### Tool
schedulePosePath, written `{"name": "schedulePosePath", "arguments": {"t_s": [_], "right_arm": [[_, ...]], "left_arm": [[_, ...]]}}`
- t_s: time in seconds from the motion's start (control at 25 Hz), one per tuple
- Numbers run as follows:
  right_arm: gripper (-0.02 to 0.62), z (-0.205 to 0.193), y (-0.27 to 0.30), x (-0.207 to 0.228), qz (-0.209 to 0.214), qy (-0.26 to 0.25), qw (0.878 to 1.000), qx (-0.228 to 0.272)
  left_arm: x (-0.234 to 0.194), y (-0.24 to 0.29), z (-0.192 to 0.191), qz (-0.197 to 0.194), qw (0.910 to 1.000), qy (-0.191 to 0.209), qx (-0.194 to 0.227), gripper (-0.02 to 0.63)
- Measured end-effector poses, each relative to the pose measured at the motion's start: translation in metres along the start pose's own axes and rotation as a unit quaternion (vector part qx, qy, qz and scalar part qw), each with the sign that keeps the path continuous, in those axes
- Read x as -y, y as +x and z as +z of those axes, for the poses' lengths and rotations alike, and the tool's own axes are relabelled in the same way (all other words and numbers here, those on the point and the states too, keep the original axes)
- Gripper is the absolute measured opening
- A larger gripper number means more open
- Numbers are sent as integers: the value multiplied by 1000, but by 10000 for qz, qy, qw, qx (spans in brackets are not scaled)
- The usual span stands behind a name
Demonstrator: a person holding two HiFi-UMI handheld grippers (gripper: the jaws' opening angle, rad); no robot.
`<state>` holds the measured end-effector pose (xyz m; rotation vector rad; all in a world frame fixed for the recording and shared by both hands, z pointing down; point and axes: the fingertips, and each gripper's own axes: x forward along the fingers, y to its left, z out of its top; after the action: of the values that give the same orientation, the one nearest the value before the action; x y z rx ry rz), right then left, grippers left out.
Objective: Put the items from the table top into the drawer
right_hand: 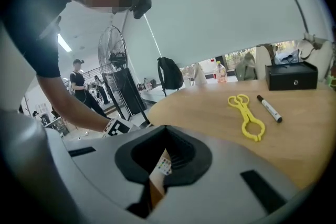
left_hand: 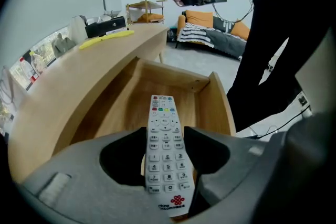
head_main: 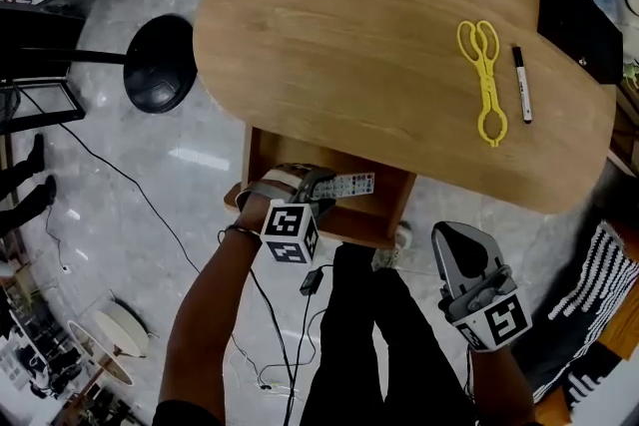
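Remote (left_hand: pixel 166 149), left gripper view: red knot logo at near end, with "China unicom" printed beside it. Number keys show 1 to 9 in three rows, with 0 below them. Other key legends are too small for you to read. Black-and-white square code patterns on left marker cube (head_main: pixel 291 236) and right marker cube (head_main: pixel 496 321).

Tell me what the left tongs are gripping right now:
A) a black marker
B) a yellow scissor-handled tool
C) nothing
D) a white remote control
D: the left gripper view shows the left tongs closed on the remote control at the open drawer, while the marker and the yellow tool lie on the table.
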<state>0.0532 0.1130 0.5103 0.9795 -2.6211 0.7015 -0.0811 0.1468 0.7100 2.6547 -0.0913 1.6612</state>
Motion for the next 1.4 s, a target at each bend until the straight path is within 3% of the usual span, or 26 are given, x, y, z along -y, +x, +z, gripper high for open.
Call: {"name": "schedulePosePath", "arguments": {"t_s": [0.32,0.56,0.68,0.76,1.0,1.12,1.24,1.32,1.4], "right_arm": [[-3,-17,-1,3,-69,175,9998,-81],[-3,-1,3,0,73,144,9999,40],[-3,-1,4,0,109,151,9998,25],[-3,1,3,-1,122,156,9998,32],[-3,15,5,-3,203,65,9998,27],[-3,29,9,-5,209,-5,9997,97],[-3,48,15,-8,219,-69,9996,174],[-3,62,20,-13,235,-129,9994,205],[-3,76,26,-18,250,-192,9992,228]], "left_arm": [[-3,38,-30,-339,9971,318,-604,239],[-9,48,-39,-131,9940,545,-941,242],[-7,49,-40,-9,9931,621,-995,257],[-8,46,-37,107,9942,493,-953,302],[-13,11,-20,531,9959,311,-668,308],[-14,-16,-14,787,9959,-17,-454,308],[-21,-51,0,1181,9906,-695,1,307],[-29,-80,16,1481,9806,-1215,402,307],[-40,-110,34,1795,9641,-1748,878,301]]}}
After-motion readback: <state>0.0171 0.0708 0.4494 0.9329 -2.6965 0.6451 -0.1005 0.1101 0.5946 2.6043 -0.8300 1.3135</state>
